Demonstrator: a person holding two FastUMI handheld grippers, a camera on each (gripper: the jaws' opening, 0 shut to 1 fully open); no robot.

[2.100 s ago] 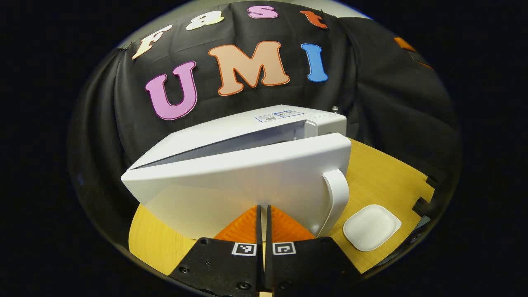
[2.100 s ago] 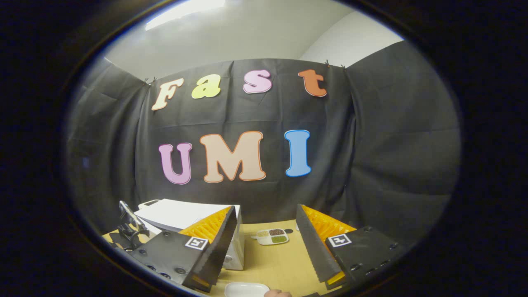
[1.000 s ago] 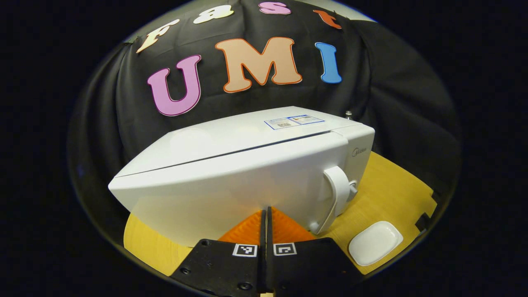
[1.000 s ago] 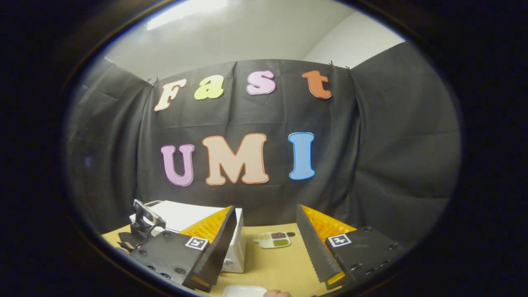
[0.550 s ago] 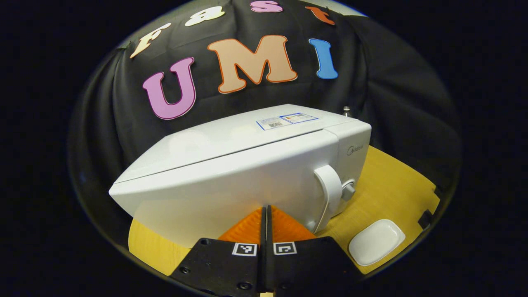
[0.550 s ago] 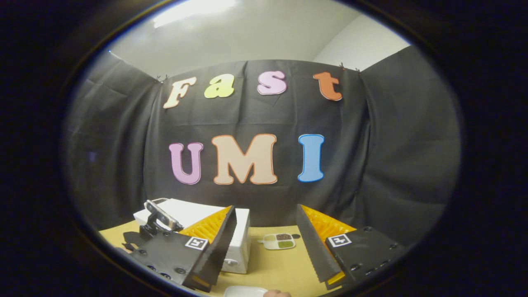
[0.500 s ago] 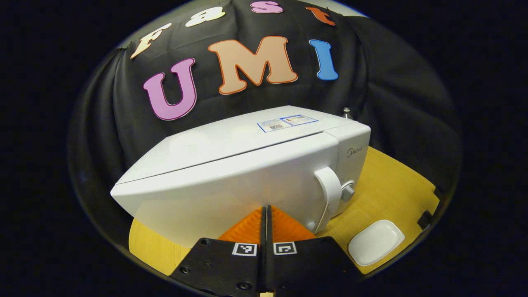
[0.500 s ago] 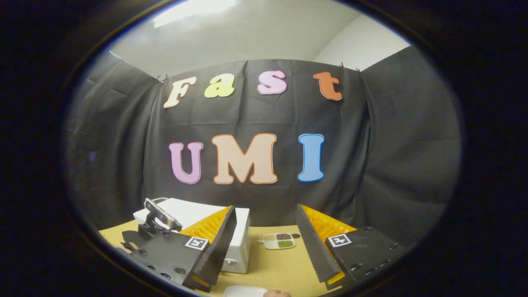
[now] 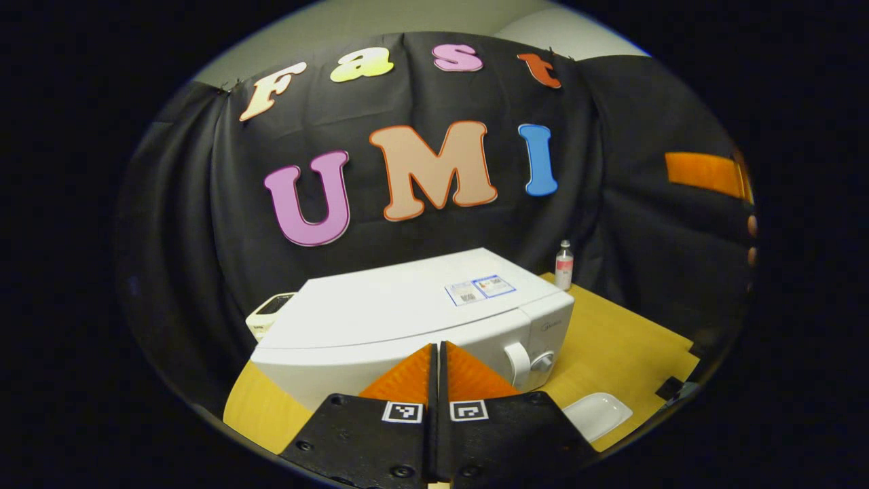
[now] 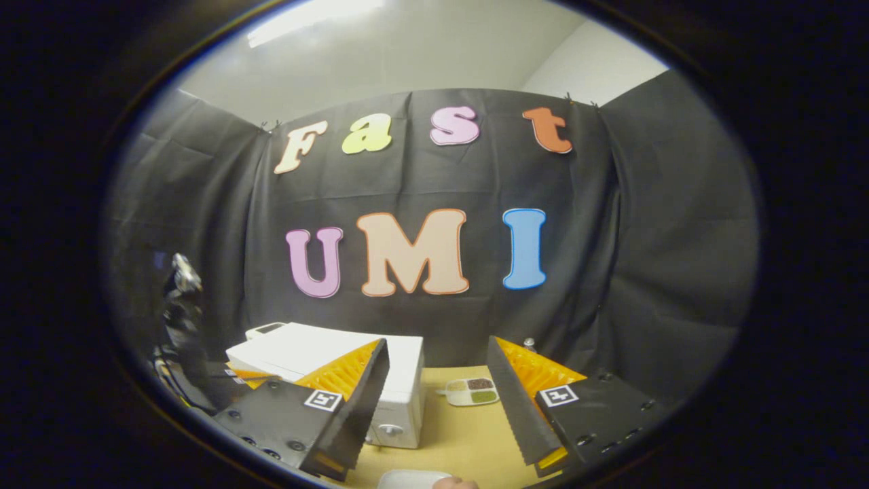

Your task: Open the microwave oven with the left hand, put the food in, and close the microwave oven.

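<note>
The left tool (image 9: 438, 367) has its fingers pressed together, holding nothing, raised in front of the white microwave oven (image 9: 407, 319), whose door is closed, with its handle (image 9: 517, 363) beside a round knob (image 9: 543, 360). The right tool (image 10: 438, 401) is spread wide and empty. The boxy oven sits on the yellow wooden surface (image 9: 618, 346). A shallow white dish (image 9: 597, 415) lies near the front edge; a divided tray (image 10: 472, 392) holding three portions of food lies farther back. A small bottle (image 9: 564, 265) stands by the cloth wall.

Microwave (image 9: 407, 319) on table (image 9: 611, 346), bottle (image 9: 564, 265) behind, dish (image 9: 597, 415) in front
</note>
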